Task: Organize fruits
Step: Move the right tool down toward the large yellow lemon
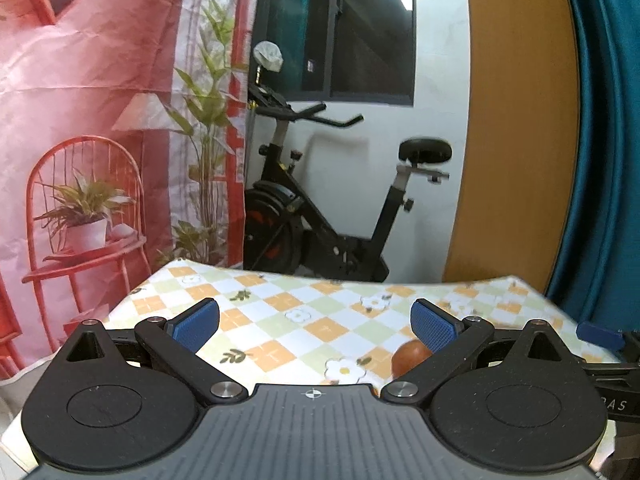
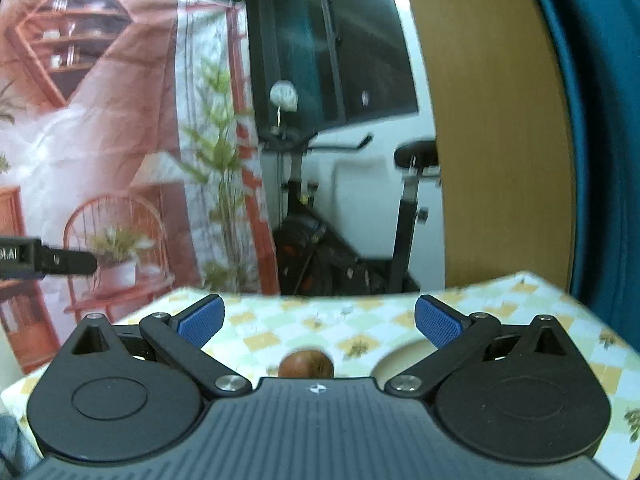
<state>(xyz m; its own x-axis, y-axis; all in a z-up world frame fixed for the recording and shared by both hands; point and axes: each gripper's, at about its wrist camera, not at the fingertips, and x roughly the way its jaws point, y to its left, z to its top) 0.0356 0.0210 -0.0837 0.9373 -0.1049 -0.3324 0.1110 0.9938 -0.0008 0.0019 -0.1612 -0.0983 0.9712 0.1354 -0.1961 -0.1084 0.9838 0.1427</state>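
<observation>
Left wrist view first: the left gripper [image 1: 315, 322] has its blue-padded fingers spread wide with nothing between them, hovering over the checked floral tablecloth [image 1: 280, 312]. One round reddish-brown fruit [image 1: 410, 357] sits on the cloth at the near right, partly hidden behind the right finger's arm. At the far right edge you can just catch the other tool poking in. No bowl or basket shows up here, so I'd say the sorting has barely started, if at all.

Right wrist view: the right gripper [image 2: 319, 320] is also wide open and empty. Same fruit here, dead centre and very near, half cut off by the gripper body. What this one adds is a pale round dish [image 2: 404, 354] just right of the fruit, which looks like the likely drop spot. It's blurrier though, so I can't tell whether anything's in it.
</observation>
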